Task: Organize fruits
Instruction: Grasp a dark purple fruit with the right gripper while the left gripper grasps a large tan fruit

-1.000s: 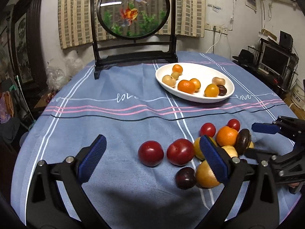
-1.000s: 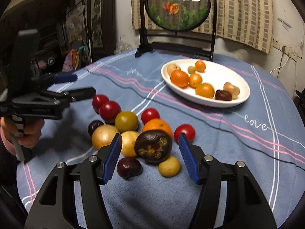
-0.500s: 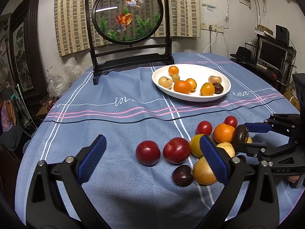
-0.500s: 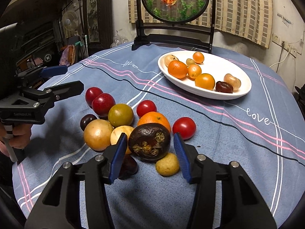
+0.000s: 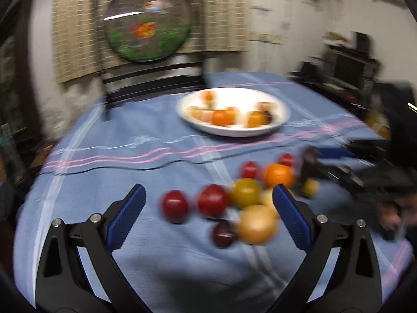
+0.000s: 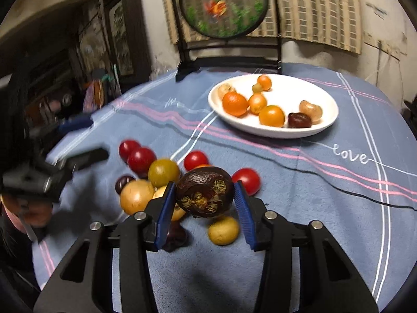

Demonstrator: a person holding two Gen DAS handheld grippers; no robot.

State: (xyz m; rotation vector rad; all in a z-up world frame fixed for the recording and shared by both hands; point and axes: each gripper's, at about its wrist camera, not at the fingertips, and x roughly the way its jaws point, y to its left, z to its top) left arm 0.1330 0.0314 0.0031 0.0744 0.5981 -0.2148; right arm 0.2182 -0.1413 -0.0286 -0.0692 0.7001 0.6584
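Though blurred, fruits (image 6: 164, 172) crowding claw (image 6: 204, 198).

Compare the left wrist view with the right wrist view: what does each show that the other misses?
Only the left wrist view, which is motion-blurred, shows the left claw from behind, open over the cloth near two red fruits, plus dark equipment at the far right.

Only the right wrist view shows the right claw with its blue pads against the dark wrinkled fruit, the word "love" on the cloth, and a small yellow fruit in front.

Both show the white plate holding fruit, the loose pile, and the round fish screen.
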